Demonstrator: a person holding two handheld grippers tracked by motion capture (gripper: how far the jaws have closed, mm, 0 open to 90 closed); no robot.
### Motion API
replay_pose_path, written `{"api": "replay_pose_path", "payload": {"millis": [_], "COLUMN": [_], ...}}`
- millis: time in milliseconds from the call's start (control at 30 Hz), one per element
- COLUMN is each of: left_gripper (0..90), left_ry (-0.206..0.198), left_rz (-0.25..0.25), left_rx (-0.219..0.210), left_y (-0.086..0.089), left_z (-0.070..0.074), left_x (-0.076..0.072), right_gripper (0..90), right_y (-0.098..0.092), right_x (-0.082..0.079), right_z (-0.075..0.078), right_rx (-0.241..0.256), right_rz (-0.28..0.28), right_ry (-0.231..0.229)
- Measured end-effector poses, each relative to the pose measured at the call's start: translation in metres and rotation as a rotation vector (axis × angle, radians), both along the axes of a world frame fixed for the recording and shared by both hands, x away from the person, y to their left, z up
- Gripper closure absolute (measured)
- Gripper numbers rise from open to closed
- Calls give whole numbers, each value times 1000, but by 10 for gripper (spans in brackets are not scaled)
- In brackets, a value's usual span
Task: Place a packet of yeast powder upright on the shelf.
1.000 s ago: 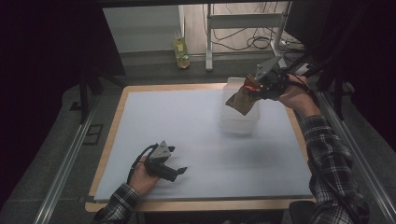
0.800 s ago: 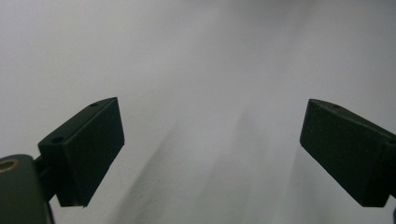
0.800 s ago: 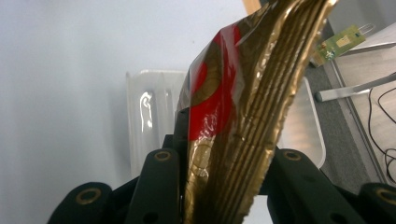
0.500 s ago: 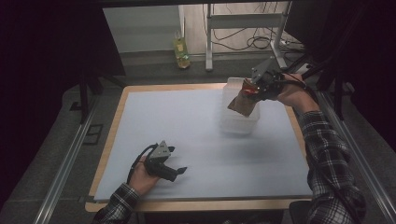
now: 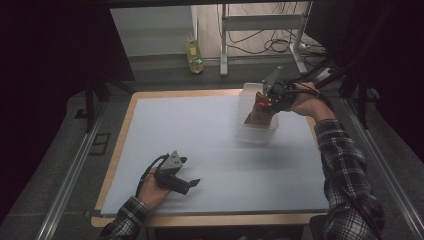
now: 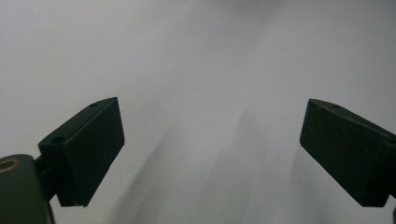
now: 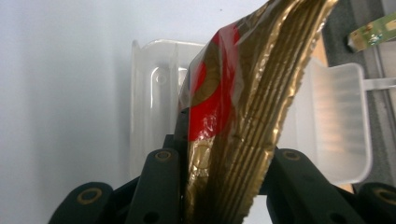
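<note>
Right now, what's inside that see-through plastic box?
The clear plastic box looks bare where its floor shows. The gold and red foil packet, pinched in the right claw, covers the rest.

Two tools, left (image 5: 194, 182) and right (image 5: 260, 101); one gold-and-red packet (image 5: 258, 116); one clear plastic container (image 5: 257, 133); one bottle (image 5: 193, 52).

Worktop (image 5: 210, 145) mostly bare: wide open stretch across the middle and left, free passage between both hands. Only obstacle standing on it is the clear plastic container (image 5: 250, 131) at far right, open on top. The gold and red packet (image 5: 260, 114), clamped in the right gripper (image 5: 266, 100), hangs over that opening and blocks entry from above. Left gripper (image 5: 186, 181) rests near the front edge, jaws spread, nothing between them, flat worktop ahead. Beyond the far edge, metal frame legs (image 5: 224, 45) and a bottle (image 5: 194, 52) on the floor.
</note>
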State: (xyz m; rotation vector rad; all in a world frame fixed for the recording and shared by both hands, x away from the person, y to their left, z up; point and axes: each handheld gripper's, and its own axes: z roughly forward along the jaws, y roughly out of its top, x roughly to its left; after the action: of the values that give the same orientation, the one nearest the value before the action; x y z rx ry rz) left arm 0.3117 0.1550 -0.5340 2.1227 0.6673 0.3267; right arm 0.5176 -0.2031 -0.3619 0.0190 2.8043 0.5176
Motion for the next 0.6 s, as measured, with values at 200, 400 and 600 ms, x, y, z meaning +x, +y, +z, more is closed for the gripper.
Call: {"api": "replay_pose_path", "payload": {"millis": [200,400,600], "left_gripper": [55,51,48], "left_ry": [-13,-15,-17], "left_rz": [-2,-4,-2], "left_rx": [1,-3,-5], "left_y": [1,1,2], "left_z": [0,0,0], "left_x": [0,0,0], "right_gripper": [718,712,681], "right_y": [7,9,8], "right_x": [7,9,5], "right_z": [-17,-22,-24], "right_rx": [0,29,59], "right_rz": [-3,-9,-56], "right_ry": [27,33,33]}}
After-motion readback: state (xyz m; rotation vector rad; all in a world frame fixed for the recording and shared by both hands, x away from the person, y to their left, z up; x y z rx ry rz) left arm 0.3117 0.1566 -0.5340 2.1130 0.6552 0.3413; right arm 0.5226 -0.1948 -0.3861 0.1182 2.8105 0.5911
